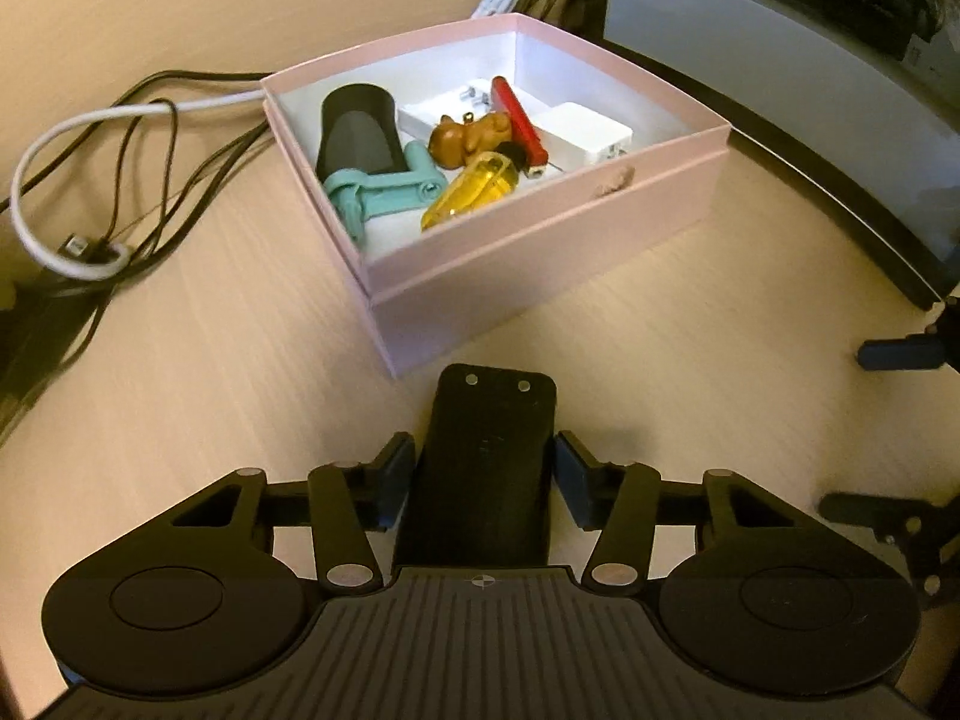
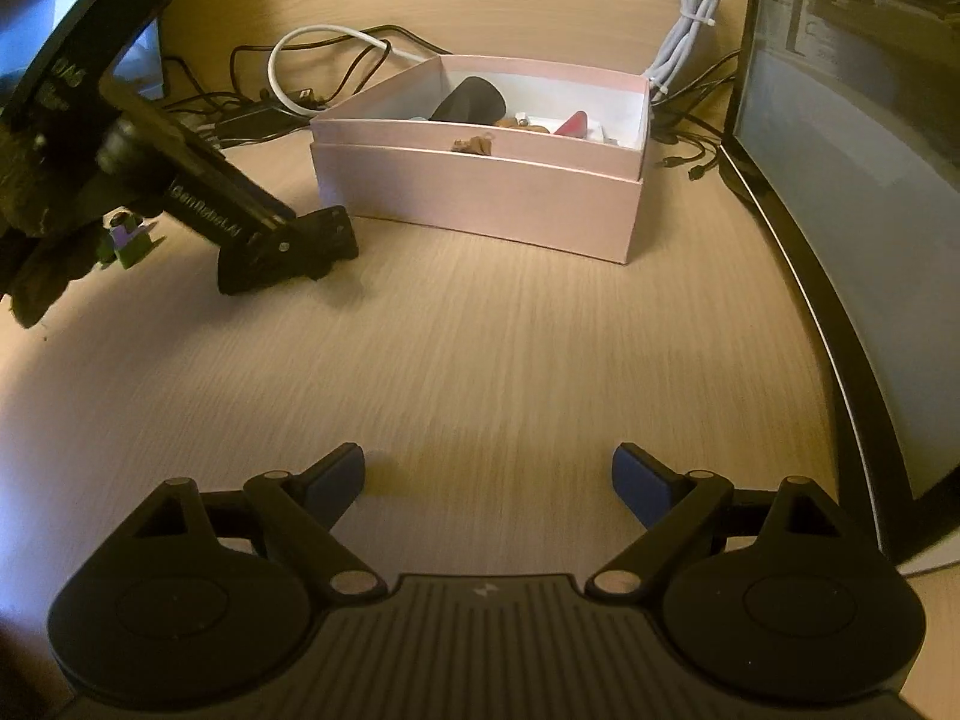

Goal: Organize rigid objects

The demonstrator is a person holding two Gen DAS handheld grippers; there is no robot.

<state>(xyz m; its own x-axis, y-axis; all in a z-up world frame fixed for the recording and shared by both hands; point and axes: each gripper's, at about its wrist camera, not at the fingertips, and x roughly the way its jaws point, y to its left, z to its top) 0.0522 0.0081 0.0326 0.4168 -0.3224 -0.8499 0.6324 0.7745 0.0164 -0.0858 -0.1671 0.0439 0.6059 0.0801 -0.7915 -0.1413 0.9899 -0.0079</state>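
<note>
In the left wrist view my left gripper is shut on a flat black plastic piece, its blue pads against both long sides. It hovers low over the wooden desk, just in front of an open pink box. Inside the box lie a black scoop-shaped part, a teal clamp, a brown figurine, a yellow-handled tool, a red piece and white adapters. My right gripper stands open and empty over bare desk, well short of the pink box.
Dark and white cables tangle left of the box. A monitor runs along the right side. A coiled white cable lies behind the box. A small purple and green item sits under the left gripper's body.
</note>
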